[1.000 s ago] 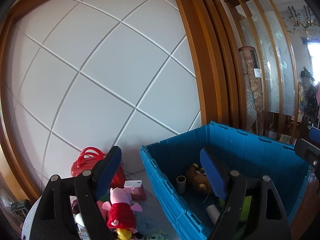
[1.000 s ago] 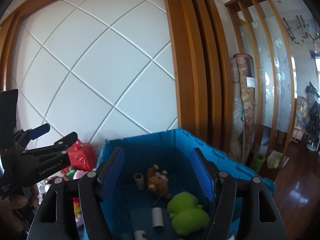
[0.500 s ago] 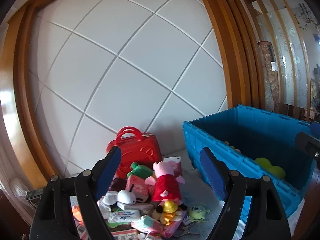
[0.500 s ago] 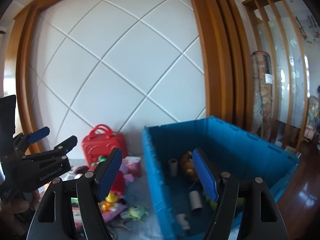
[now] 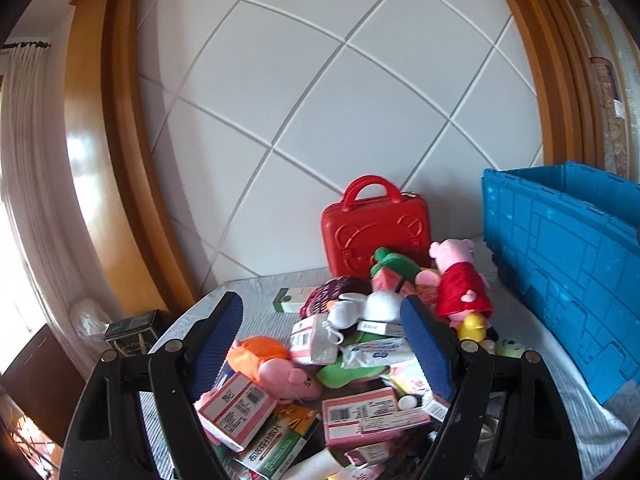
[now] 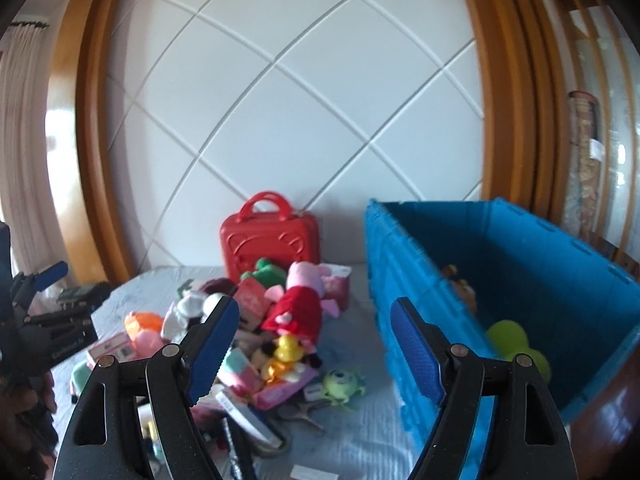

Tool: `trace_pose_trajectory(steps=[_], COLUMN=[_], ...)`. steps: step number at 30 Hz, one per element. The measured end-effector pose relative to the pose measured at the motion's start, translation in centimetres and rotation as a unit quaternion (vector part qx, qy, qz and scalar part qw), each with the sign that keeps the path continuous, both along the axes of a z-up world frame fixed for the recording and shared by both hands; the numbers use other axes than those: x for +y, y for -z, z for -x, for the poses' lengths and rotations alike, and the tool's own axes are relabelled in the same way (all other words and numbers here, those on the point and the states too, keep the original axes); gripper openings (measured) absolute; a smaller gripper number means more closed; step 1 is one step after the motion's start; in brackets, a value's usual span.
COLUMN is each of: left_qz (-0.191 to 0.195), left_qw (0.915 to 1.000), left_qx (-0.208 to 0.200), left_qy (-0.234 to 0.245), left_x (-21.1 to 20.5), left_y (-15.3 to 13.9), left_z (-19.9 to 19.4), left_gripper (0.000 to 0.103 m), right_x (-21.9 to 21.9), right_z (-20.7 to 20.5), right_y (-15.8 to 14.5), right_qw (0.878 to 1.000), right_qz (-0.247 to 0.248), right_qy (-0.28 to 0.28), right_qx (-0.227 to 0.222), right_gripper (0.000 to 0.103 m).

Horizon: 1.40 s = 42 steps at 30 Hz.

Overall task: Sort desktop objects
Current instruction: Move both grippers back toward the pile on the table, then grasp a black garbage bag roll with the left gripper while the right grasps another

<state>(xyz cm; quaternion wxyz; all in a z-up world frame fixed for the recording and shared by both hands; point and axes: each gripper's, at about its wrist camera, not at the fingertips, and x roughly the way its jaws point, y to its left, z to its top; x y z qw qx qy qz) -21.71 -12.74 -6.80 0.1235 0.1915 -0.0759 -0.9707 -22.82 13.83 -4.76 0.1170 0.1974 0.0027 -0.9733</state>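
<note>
A heap of toys and boxes lies on the grey cloth-covered table (image 5: 256, 304): a pink pig plush in a red dress (image 5: 460, 280) (image 6: 300, 304), a white plush (image 5: 368, 308), an orange and pink plush (image 5: 272, 364), a yellow duck (image 6: 288, 346) and pink medicine boxes (image 5: 236, 408). To its right stands the blue crate (image 5: 568, 264) (image 6: 520, 248), holding a green plush (image 6: 508, 336) and a brown bear (image 6: 464, 288). My left gripper (image 5: 320, 320) hangs open over the heap with nothing in it. My right gripper (image 6: 316, 312) is near the crate's left wall; its jaws are opening with nothing between them.
A red carry case (image 5: 376, 232) (image 6: 270, 236) stands upright against the white panelled wall behind the heap. A green one-eyed toy (image 6: 342, 384) lies near the crate. A dark box (image 5: 132, 330) sits beyond the table's left edge. Wooden floor (image 6: 616, 400) shows right of the crate.
Both views have swung left and downward, from the crate's inside to the heap of toys. The right jaws stand slightly wider. The left jaws keep the same gap.
</note>
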Motion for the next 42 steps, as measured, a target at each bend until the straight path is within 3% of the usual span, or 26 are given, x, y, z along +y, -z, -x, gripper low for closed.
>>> trace_pose_trajectory(steps=[6, 13, 16, 20, 24, 31, 35, 37, 42], left_qz=[0.005, -0.003, 0.007, 0.022, 0.006, 0.001, 0.011, 0.006, -0.004], left_qw=[0.9992, 0.9965, 0.9942, 0.9903, 0.9842, 0.9663, 0.9426, 0.9337, 0.9223], left_qx=[-0.027, -0.081, -0.107, -0.133, -0.16, -0.199, -0.245, -0.265, -0.294], left_qy=[-0.029, -0.022, -0.004, 0.034, 0.074, 0.164, 0.226, 0.241, 0.251], left_x=[-1.7, -1.1, 0.2, 1.8, 2.5, 3.5, 3.9, 3.6, 3.1], left_y=[3.2, 9.7, 12.7, 16.1, 18.9, 21.9, 23.6, 24.3, 26.1], left_z=[1.1, 0.7, 0.3, -0.4, -0.2, 0.2, 0.7, 1.2, 3.0], left_gripper=[0.081, 0.081, 0.081, 0.081, 0.081, 0.081, 0.081, 0.081, 0.081], right_x=[-2.3, -4.2, -4.7, -5.9, -6.4, -6.3, -6.1, -6.1, -6.3], right_z=[3.6, 6.4, 6.9, 6.8, 7.1, 6.4, 5.8, 5.7, 4.8], right_y=[3.7, 8.1, 10.8, 15.6, 19.9, 22.5, 23.3, 23.7, 24.8], right_qw=[0.998, 0.989, 0.982, 0.963, 0.949, 0.943, 0.942, 0.942, 0.94], right_qz=[-0.01, -0.051, -0.064, -0.091, -0.084, -0.077, -0.065, -0.059, -0.05], right_qy=[-0.057, -0.118, -0.15, -0.206, -0.214, -0.197, -0.177, -0.17, -0.154], right_qx=[-0.04, -0.073, -0.1, -0.151, -0.216, -0.256, -0.276, -0.285, -0.3], right_gripper=[0.079, 0.079, 0.079, 0.079, 0.079, 0.078, 0.074, 0.072, 0.071])
